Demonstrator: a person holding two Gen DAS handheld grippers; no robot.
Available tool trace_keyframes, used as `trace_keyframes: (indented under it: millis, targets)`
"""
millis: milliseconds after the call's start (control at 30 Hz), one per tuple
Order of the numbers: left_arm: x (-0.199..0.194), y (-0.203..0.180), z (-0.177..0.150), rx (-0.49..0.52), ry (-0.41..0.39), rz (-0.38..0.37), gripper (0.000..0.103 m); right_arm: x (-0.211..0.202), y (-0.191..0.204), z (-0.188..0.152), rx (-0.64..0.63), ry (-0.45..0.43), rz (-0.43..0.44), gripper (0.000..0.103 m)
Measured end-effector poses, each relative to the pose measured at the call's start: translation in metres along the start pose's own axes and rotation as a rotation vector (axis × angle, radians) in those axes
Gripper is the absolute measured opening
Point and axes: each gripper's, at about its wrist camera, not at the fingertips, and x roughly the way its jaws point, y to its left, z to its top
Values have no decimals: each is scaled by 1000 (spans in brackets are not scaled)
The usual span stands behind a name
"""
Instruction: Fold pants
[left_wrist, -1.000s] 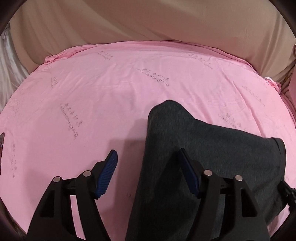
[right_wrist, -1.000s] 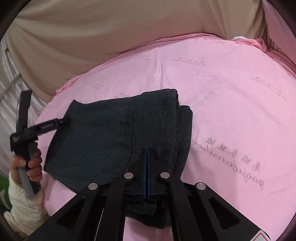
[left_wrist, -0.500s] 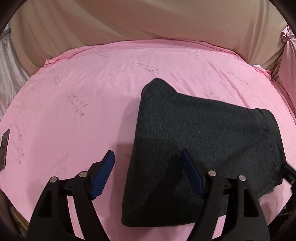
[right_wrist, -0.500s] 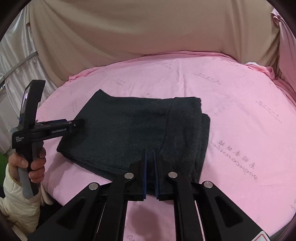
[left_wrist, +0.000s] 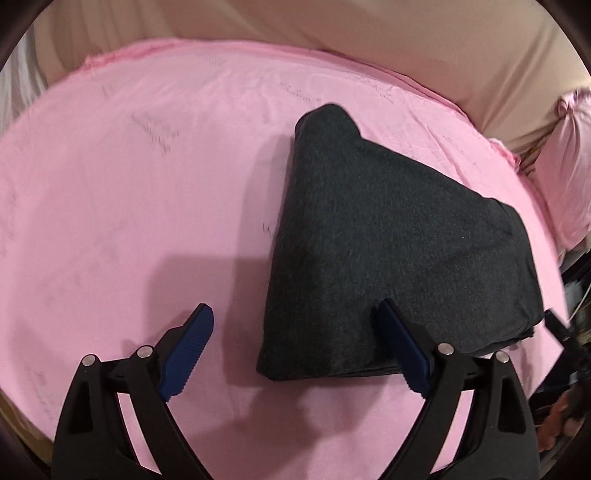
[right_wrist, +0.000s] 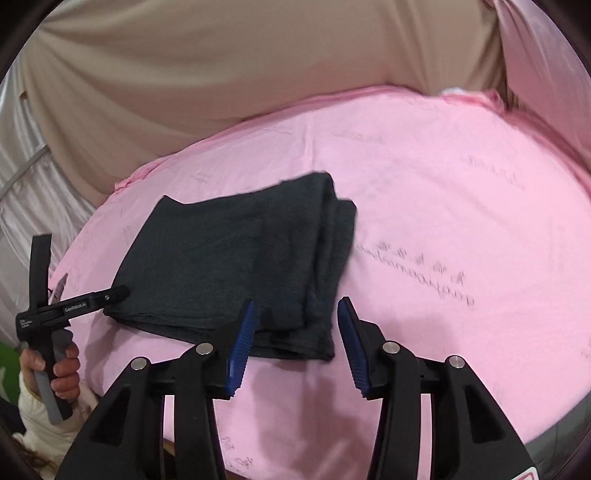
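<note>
**Now released: the folded pants could still come undone**

Mostly the risk lies with the two tools pulling clear. The dark grey folded pants (left_wrist: 399, 251) lie in a compact stack on the pink sheet (left_wrist: 129, 184), and nothing presses on them. The right gripper (right_wrist: 295, 339) has just been opening; its blue pads stand apart with only the near right corner of the stack showing in the gap, no pad on the cloth. If a ribbed pad snagged that soft knit while drawing away, my guess is the top layer would drag and the stepped edges at the right of the stack would slide out of line. The left gripper (left_wrist: 295, 347) has likewise been widening and stands broadly apart; in its own view the right-hand pad overlaps the lower edge of the pants, though whether it touches the fabric I cannot tell. A sideways sweep there could lift the near fold.

In the left wrist view the pants fill the centre right of the frame, their lower left corner sitting between the two pads. In the right wrist view they sit centre left, running from the middle down to the gap between the pads, and the left gripper appears at the lower left, its tip just beside the stack's left corner, held by a hand (right_wrist: 61, 373) in a pale sleeve. A beige curtain (right_wrist: 240, 66) hangs across the top.
</note>
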Motion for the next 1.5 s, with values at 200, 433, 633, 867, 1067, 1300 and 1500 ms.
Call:
trace_keyframes:
  millis: [200,433,633,867,1067,1300,1500]
  targets:
    - [-4,-10,1,29,9,-39,61,7,11,0,-42,8,21,13]
    - [-11,-8,0,48,-5,-3,83,6,-8,-5,7,56,27,31]
    - [-17,-10,25,1,-11,-129,96,5,-8,15,64,24,100,73]
    - [13,-4,31,-58,37,-118,34,52,-9,14,133,82,149,48]
    - [-24,14,32,-83,42,-211,20,6,16,24,70,46,246,28]
    - [-21,14,-10,5,93,-85,38,23,-5,-22,115,142,193,43]
    - [-15,-13,-9,55,72,-23,68,27,4,-14,110,152,206,57]
